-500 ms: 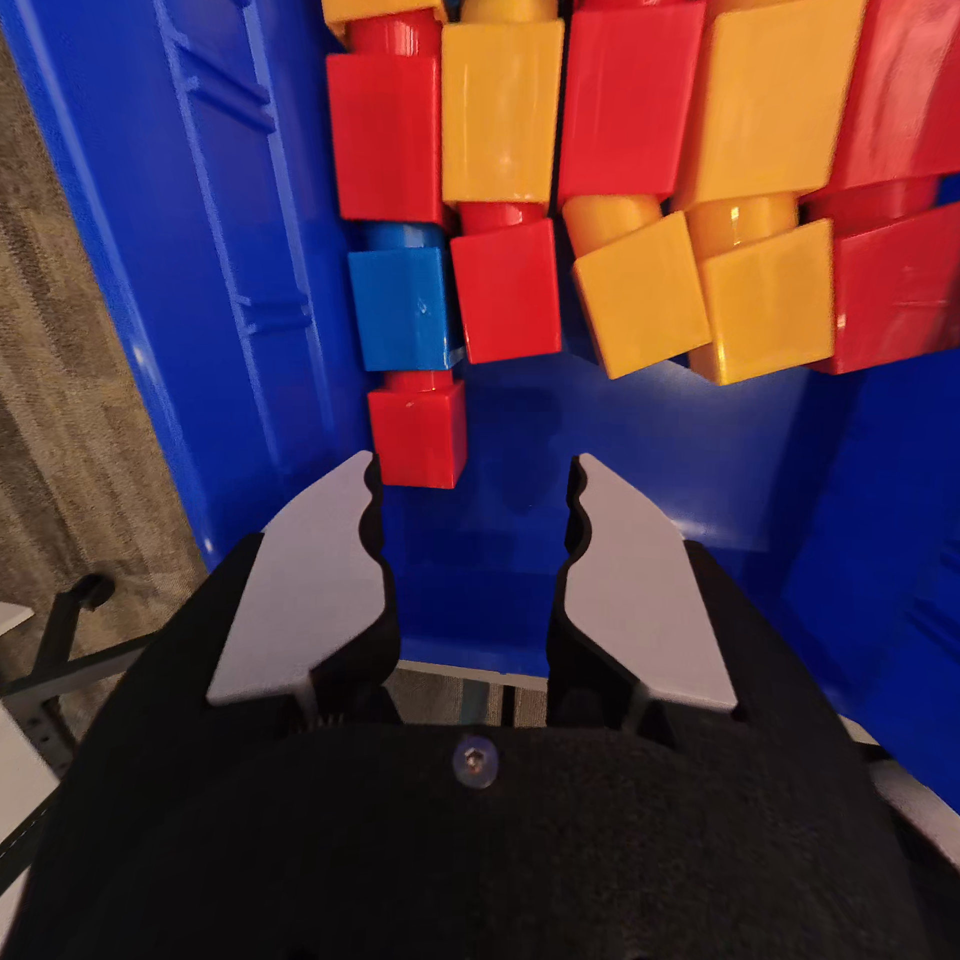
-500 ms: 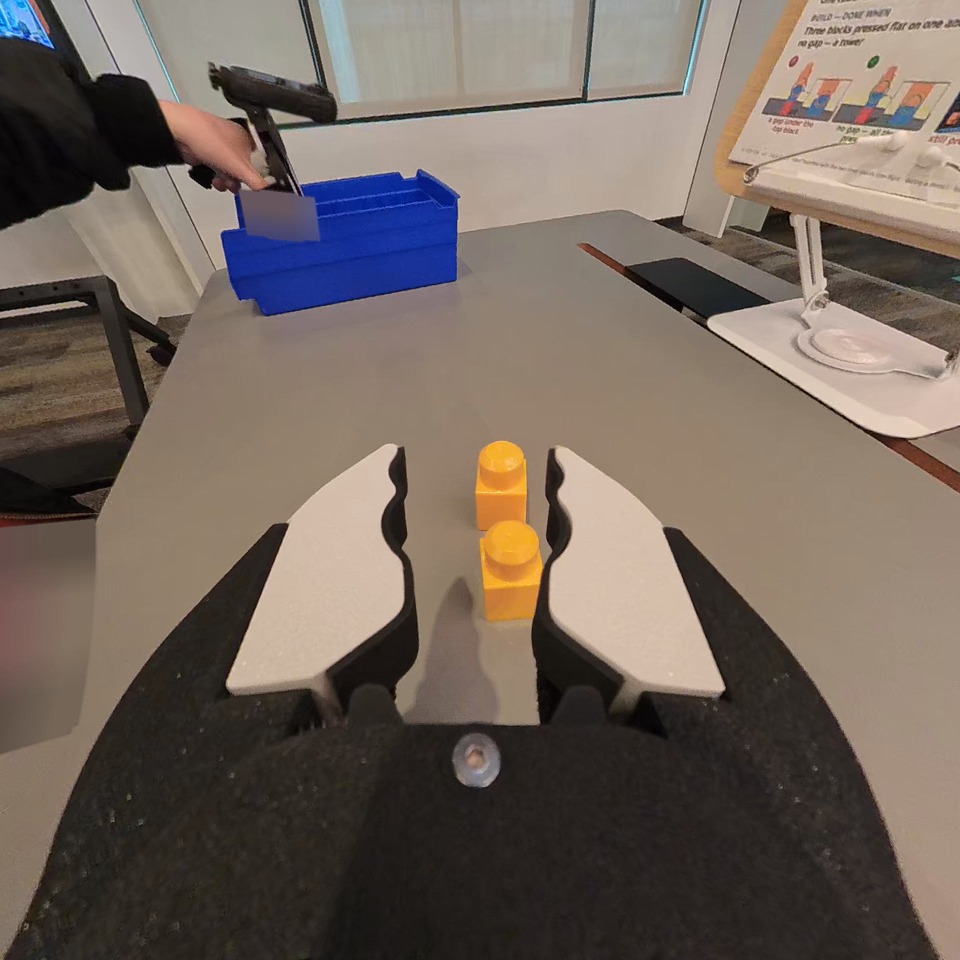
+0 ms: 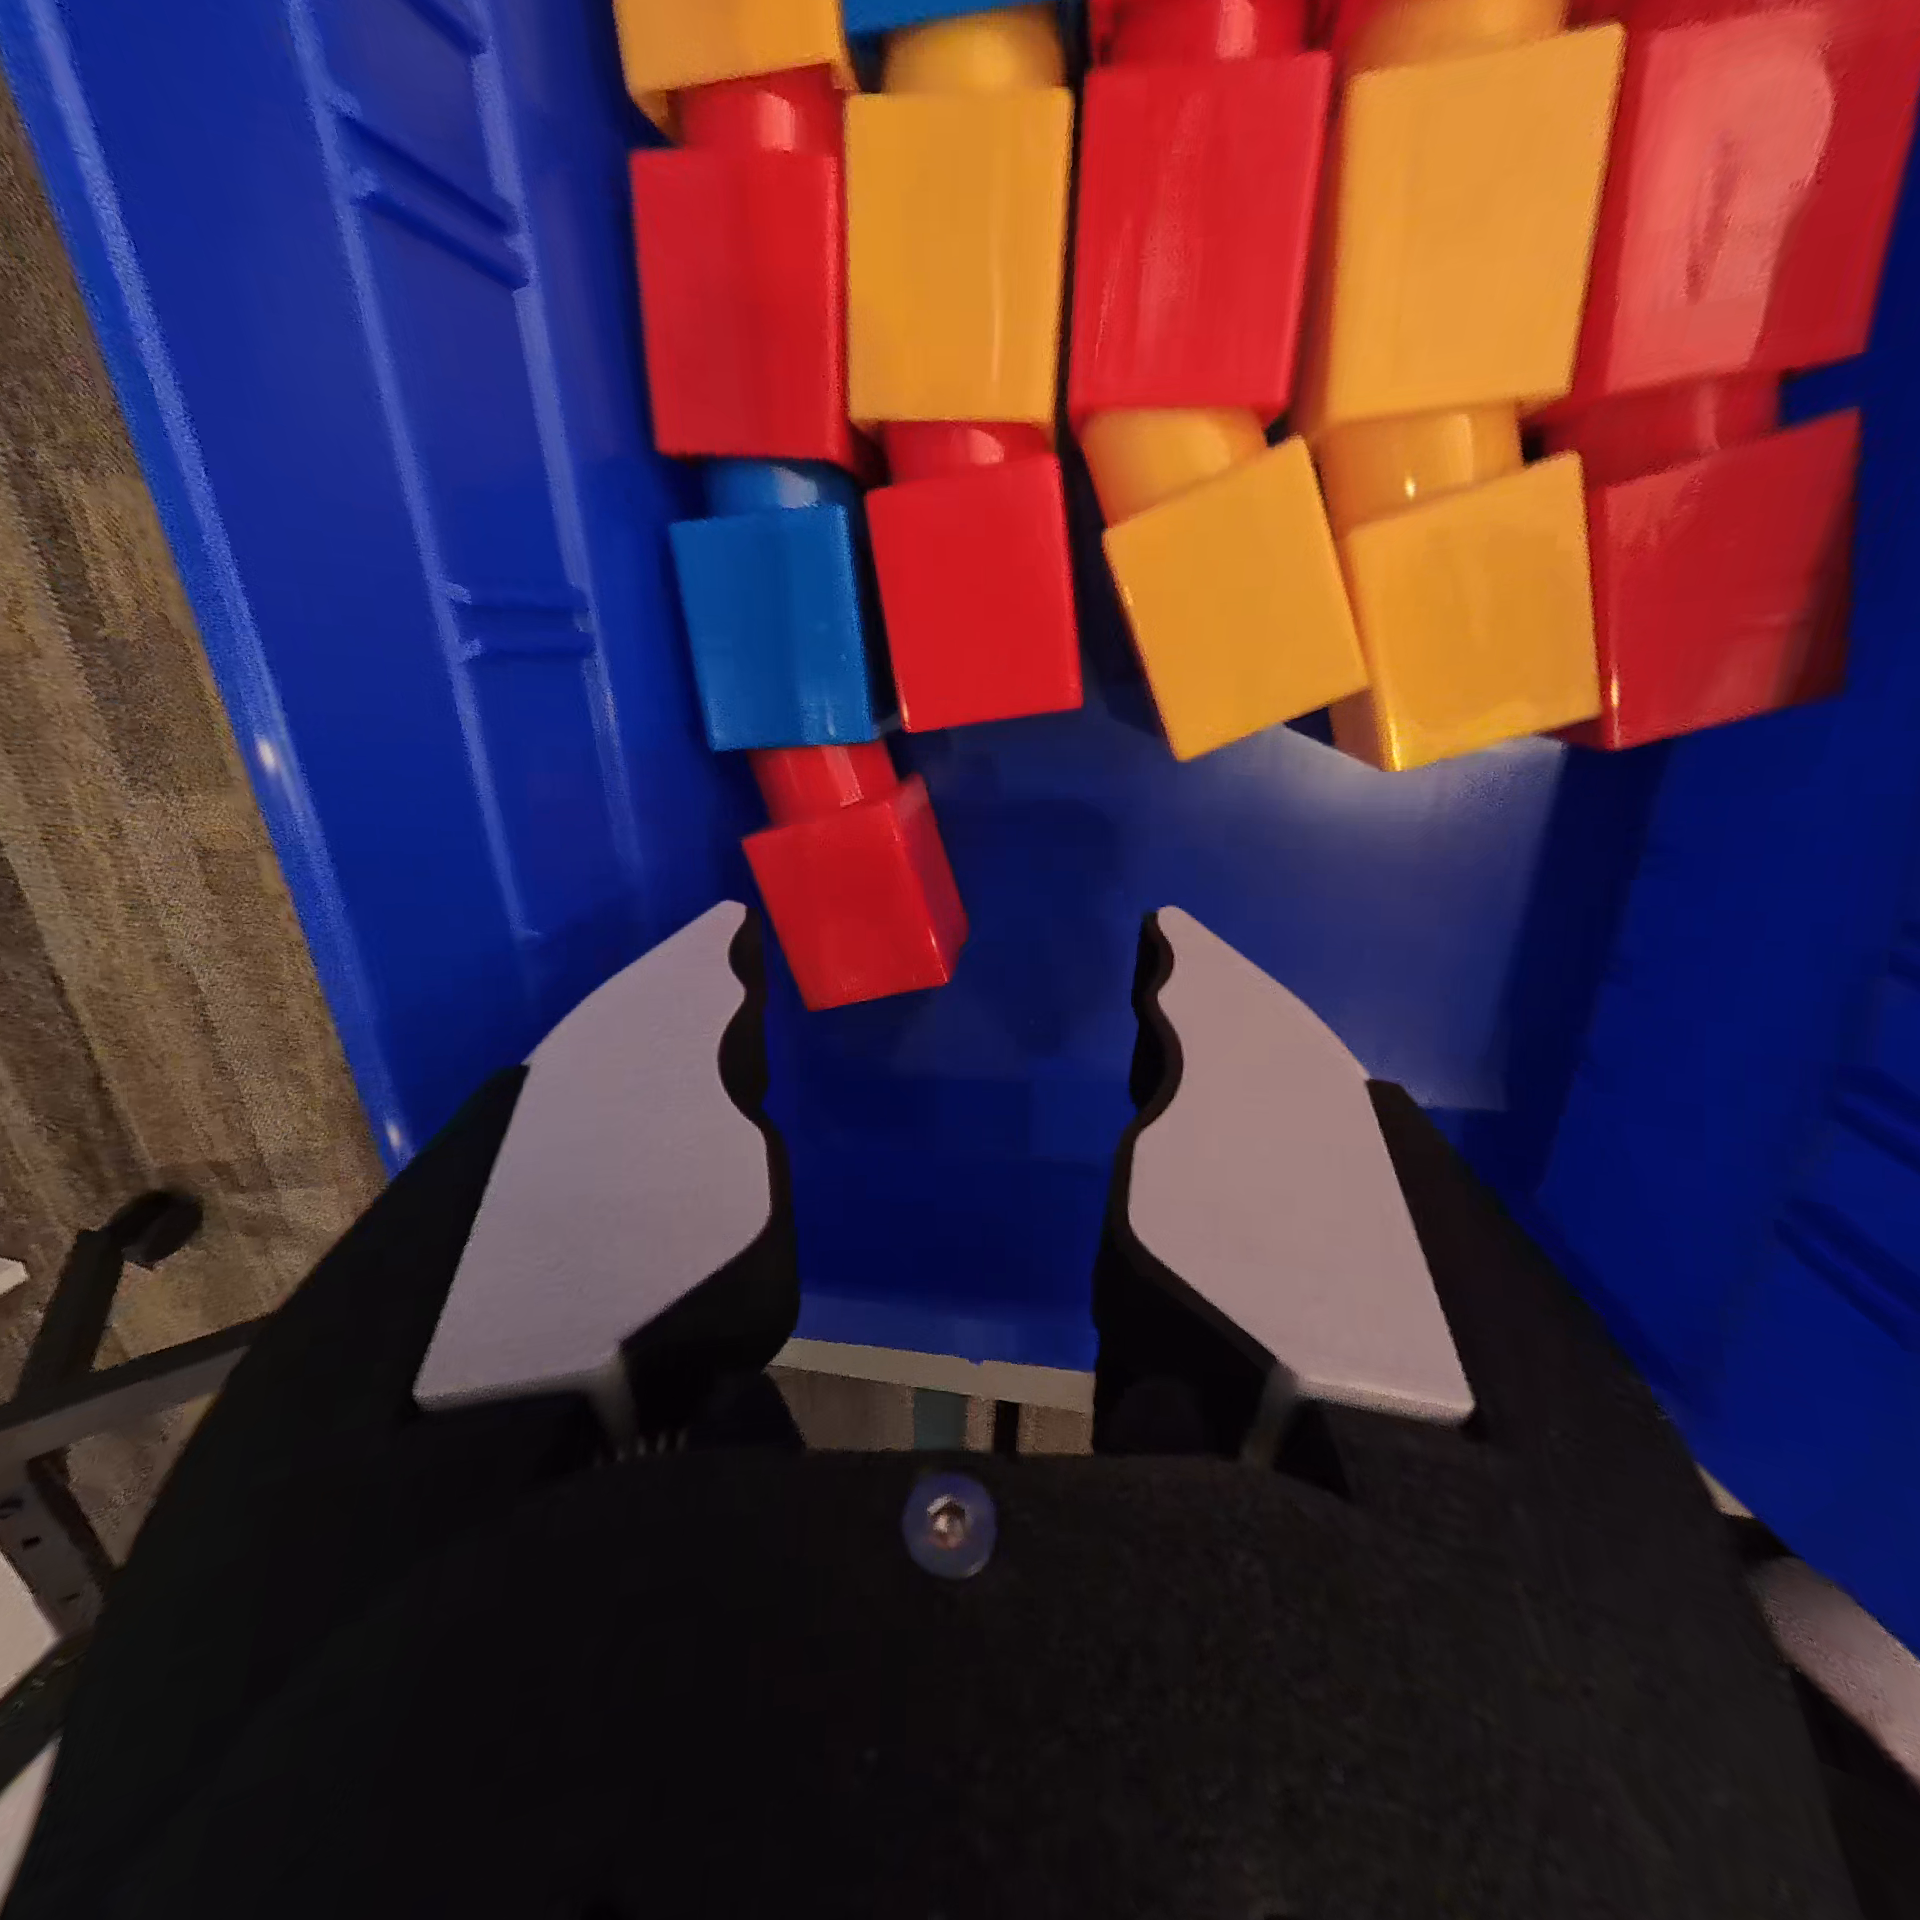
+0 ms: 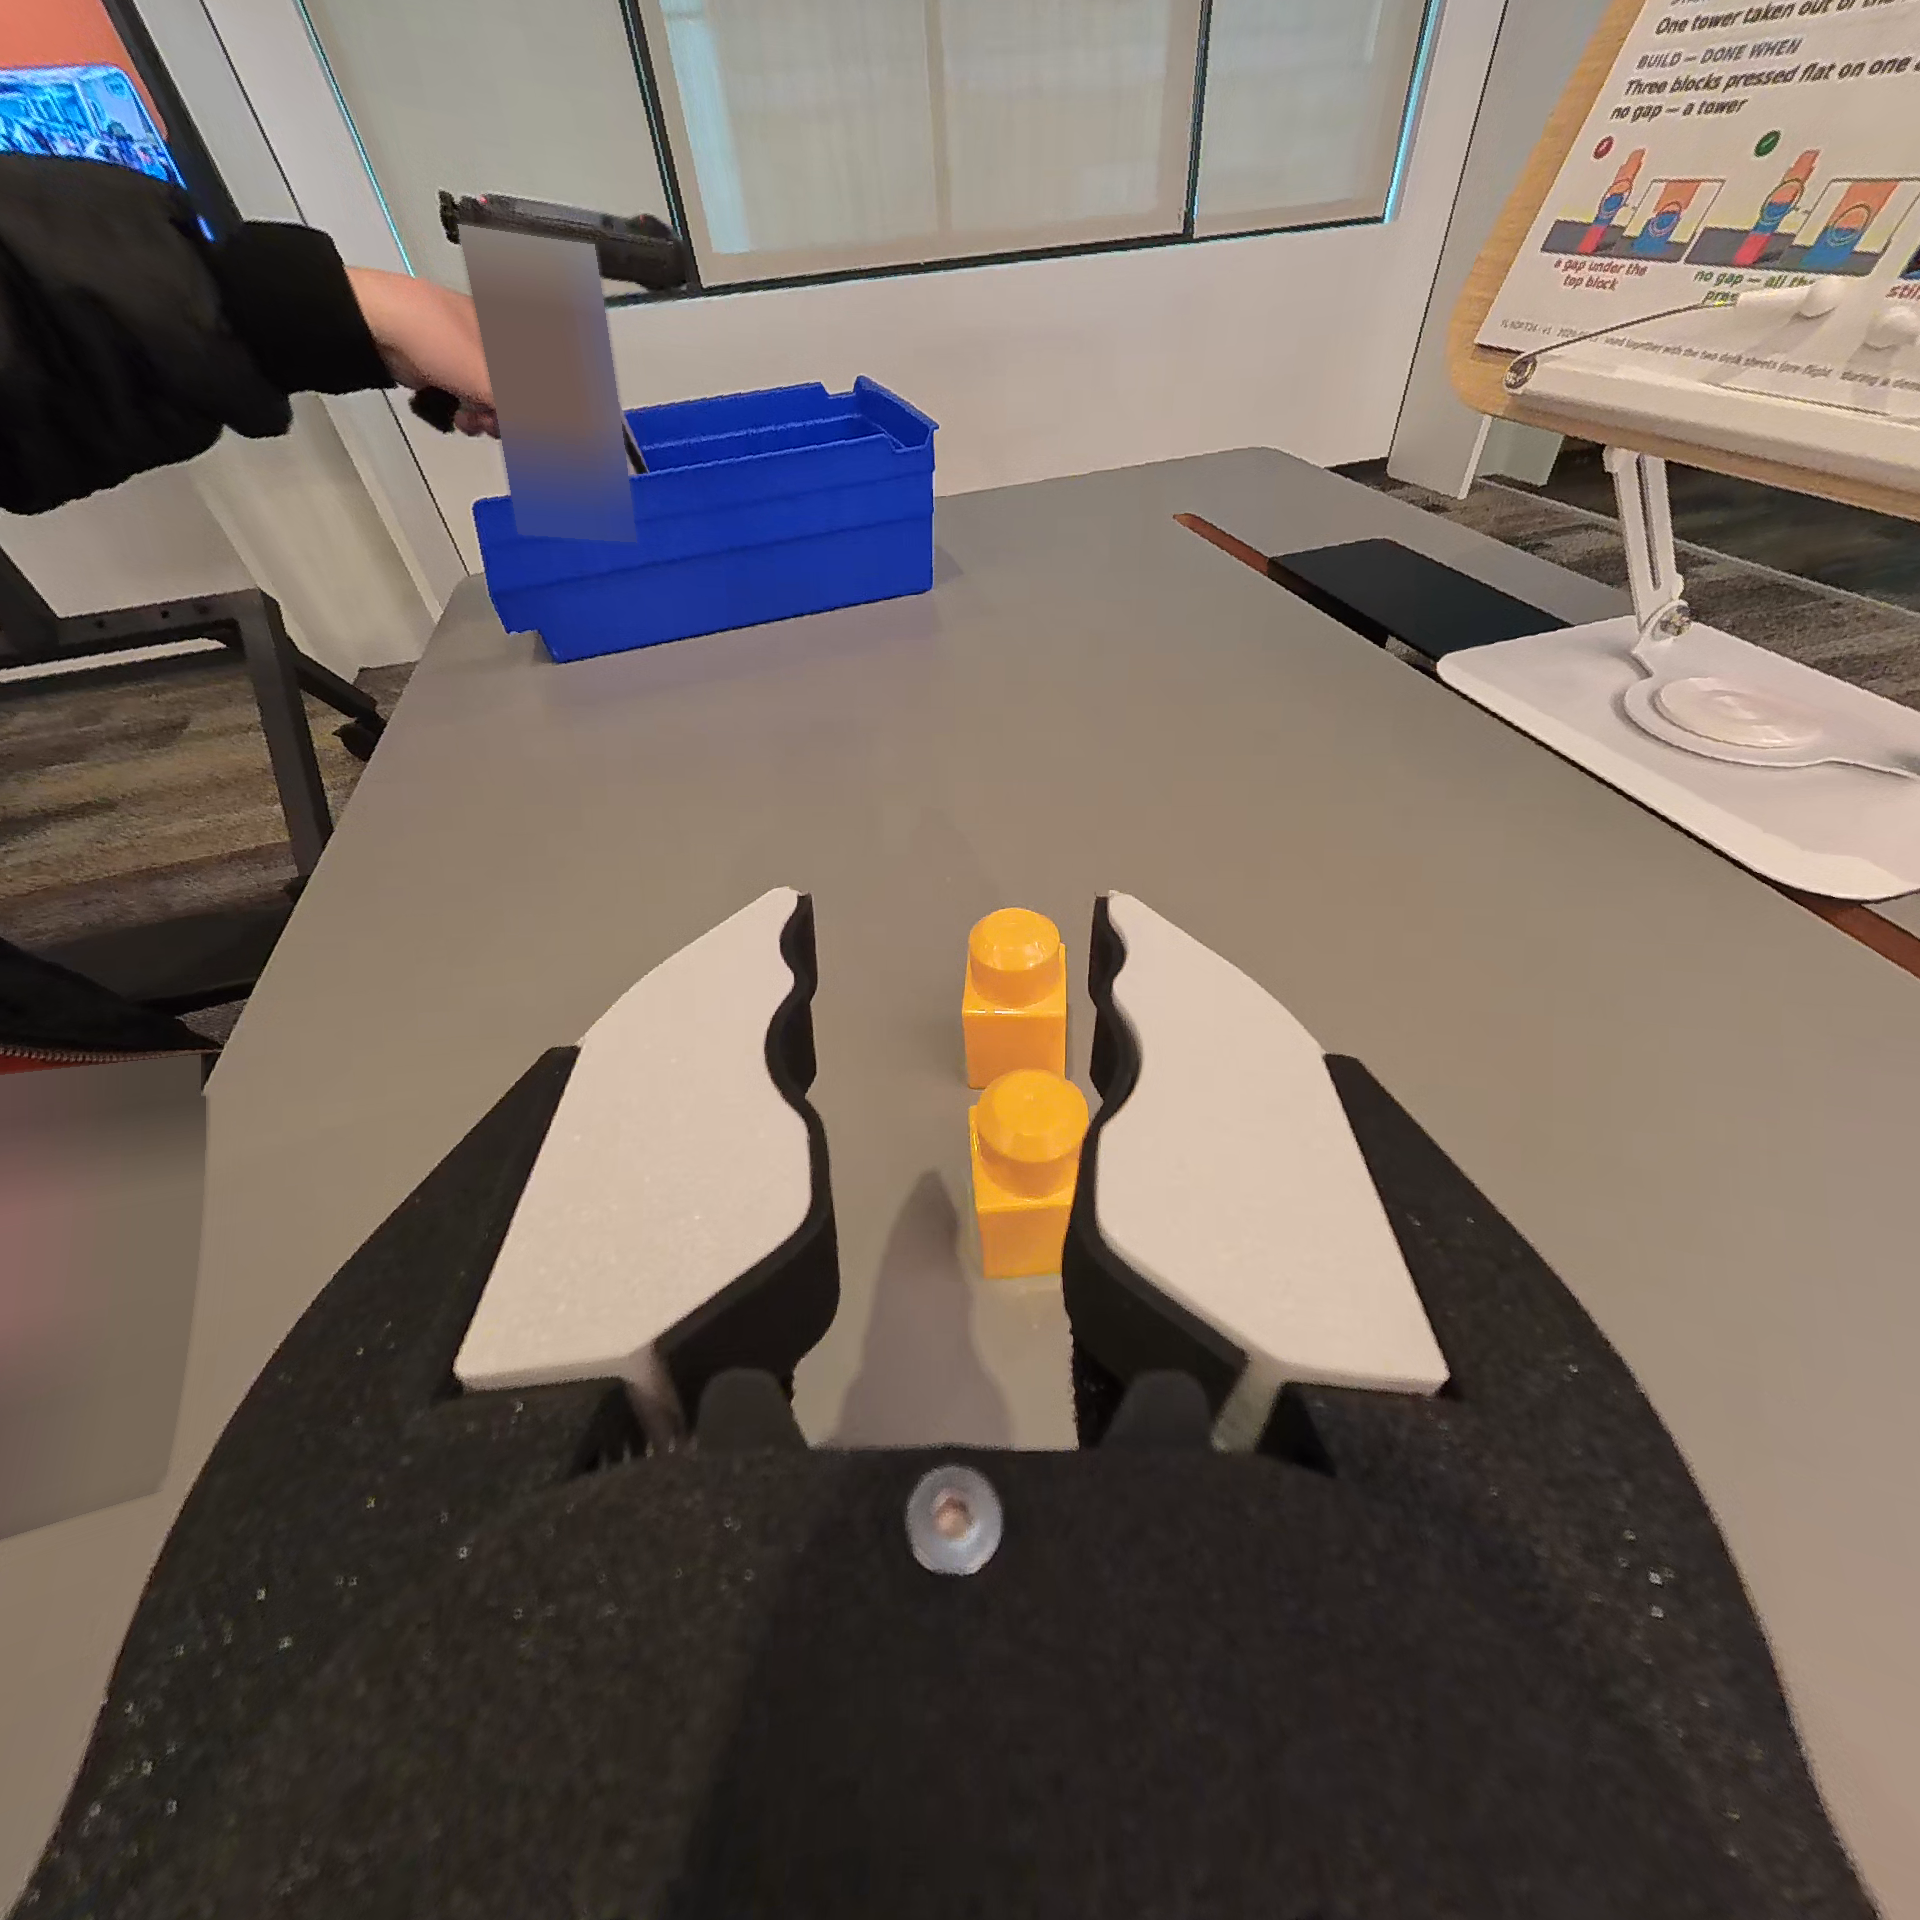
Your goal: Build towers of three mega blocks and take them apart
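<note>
2 yellow blocks [image 4: 1016, 1091], R gripper [image 4: 951, 997] apart

Printed writing with coloured diagrams stands on one instruction sheet [image 4: 1756, 187], propped on a white stand [image 4: 1704, 717] right of the tabletop [image 4: 1143, 748]. Wording not transcribed. A wall screen [image 4: 73, 120] shows nothing legible. Blocks and bin carry no markings.

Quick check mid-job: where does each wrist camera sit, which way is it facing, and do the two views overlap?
Left wrist view: behind the open left claw, aimed down into the blue plastic bin at red, yellow and blue blocks.
Right wrist view: behind the open right claw, low over the grey table, facing two yellow blocks; a black sleeve shows.
Shared: the bin.
</note>
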